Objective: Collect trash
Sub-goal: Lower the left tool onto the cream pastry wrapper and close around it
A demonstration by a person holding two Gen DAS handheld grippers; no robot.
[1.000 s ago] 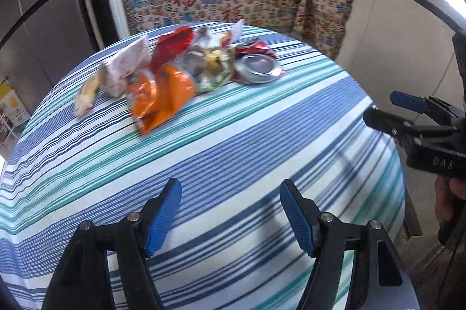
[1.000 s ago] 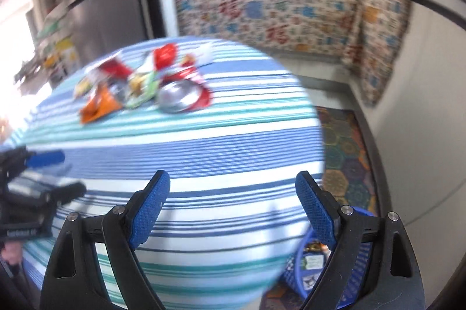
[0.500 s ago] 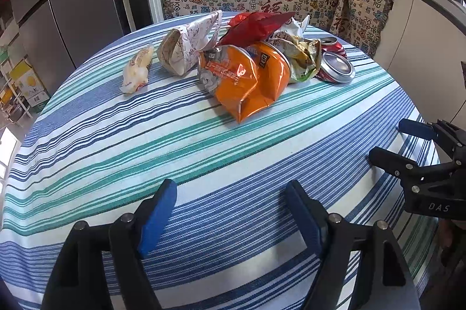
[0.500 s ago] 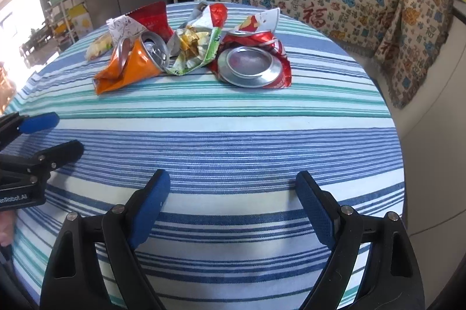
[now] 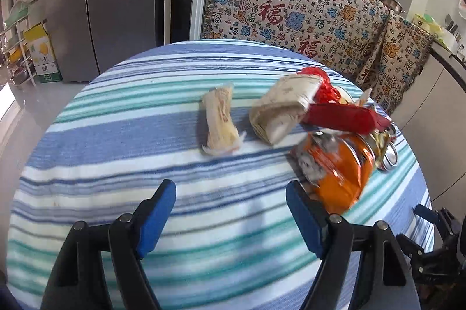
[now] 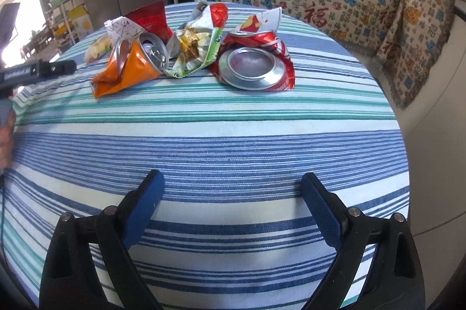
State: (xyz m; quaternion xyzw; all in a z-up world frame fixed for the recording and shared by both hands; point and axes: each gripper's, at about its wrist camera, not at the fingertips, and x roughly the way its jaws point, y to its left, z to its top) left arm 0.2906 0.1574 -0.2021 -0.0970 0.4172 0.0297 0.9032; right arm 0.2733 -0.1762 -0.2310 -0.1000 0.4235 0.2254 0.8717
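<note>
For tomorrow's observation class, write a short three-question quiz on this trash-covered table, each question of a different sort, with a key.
1. True or false: the right gripper holds the crushed red can.
2. Which lies nearest the crushed orange can? A. green crumpled wrapper B. floor mat C. cooking pot
3. Fill in: the trash lies on a ____ tablecloth.

Key: 1 false, its opening jaws are empty; 2 A; 3 striped.

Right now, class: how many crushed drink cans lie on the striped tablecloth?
2: the crushed orange can at the pile's left, and the crushed red can at its right. Wrappers might hide others.
</note>
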